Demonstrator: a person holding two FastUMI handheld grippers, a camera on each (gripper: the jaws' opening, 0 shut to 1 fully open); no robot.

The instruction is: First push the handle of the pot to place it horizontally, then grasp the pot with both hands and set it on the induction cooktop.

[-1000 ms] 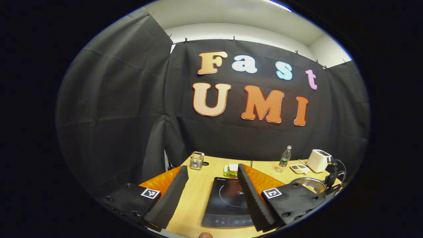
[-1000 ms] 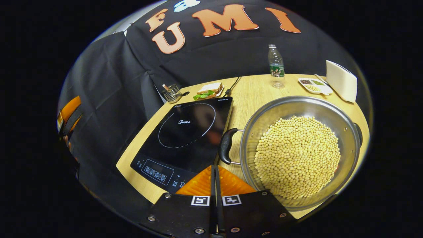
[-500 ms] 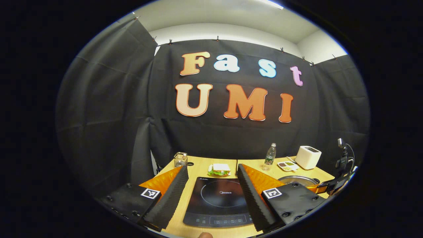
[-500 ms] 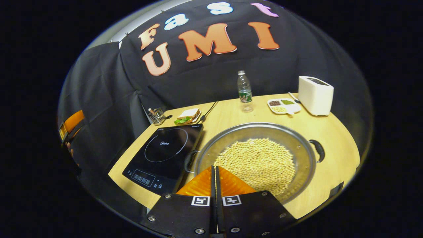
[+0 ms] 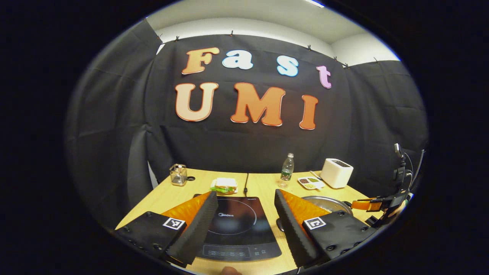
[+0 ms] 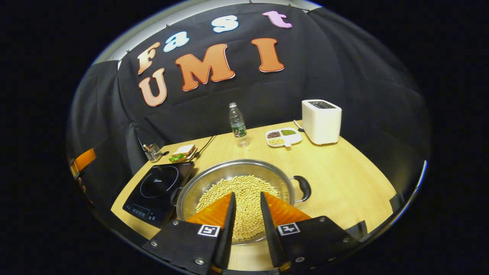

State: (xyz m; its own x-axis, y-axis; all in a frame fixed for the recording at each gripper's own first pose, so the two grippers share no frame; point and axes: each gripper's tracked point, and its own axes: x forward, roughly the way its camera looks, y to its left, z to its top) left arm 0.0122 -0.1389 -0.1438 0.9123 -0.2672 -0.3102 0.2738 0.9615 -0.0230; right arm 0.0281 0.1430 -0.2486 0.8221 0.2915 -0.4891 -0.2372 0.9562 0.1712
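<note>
At the table's [image 6: 344,172] near edge, the pot [image 6: 237,173] of beans sits just right of the cooktop [image 6: 158,187], with one side handle [image 6: 303,187] pointing right and the other facing the cooktop. The right gripper [image 6: 246,202] hangs above the pot with its jaws slightly apart and grasping nothing. The left gripper [image 5: 244,200] hovers wide open over the cooktop's front. The handles appear level, so the grasp looks next: each gripper should drop beside its own handle, close squarely across the loop, and lift evenly to keep the beans in. A second ago the right gripper's jaws were pressed together and low by the left handle; it has since pulled back and parted, while the left has swung rightward.
</note>
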